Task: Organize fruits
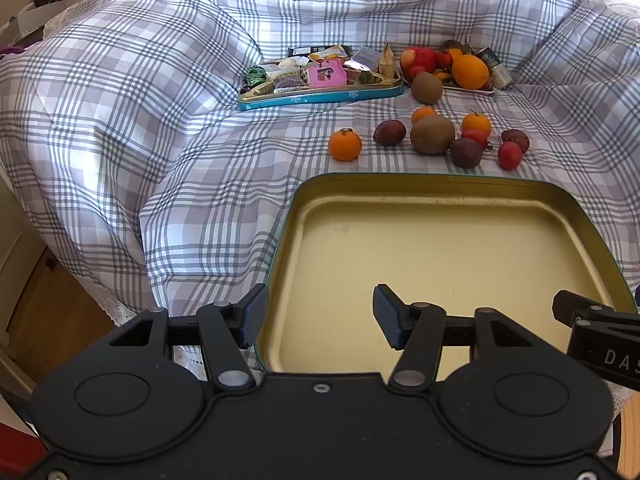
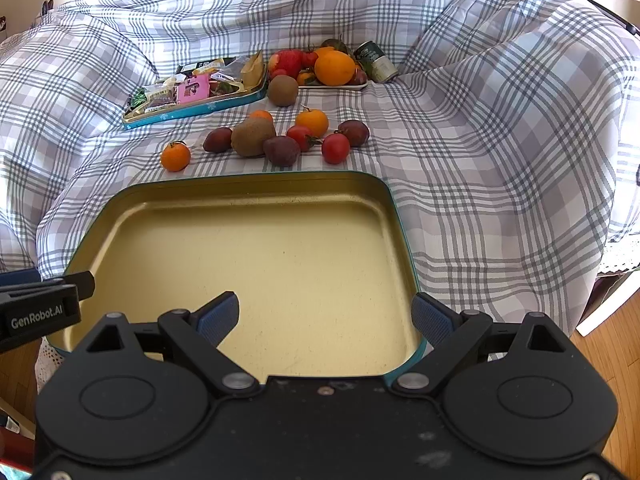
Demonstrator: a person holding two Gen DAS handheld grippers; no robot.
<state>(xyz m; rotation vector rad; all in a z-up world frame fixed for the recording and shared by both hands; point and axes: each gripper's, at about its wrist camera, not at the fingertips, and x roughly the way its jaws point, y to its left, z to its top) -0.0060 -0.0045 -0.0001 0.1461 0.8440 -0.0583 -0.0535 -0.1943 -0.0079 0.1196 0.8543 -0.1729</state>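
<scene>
An empty gold tin tray with a teal rim lies on the checked bedcover; it also shows in the right wrist view. Beyond it lie loose fruits: a mandarin, a kiwi, dark plums, red tomatoes. In the right wrist view I see the same mandarin, kiwi and a tomato. My left gripper is open over the tray's near left edge. My right gripper is open over its near right edge. Both are empty.
A teal tin of wrapped snacks sits at the back, with a white plate of fruit and a small can to its right. Another kiwi lies by the plate. Wooden floor lies below the bed's edge.
</scene>
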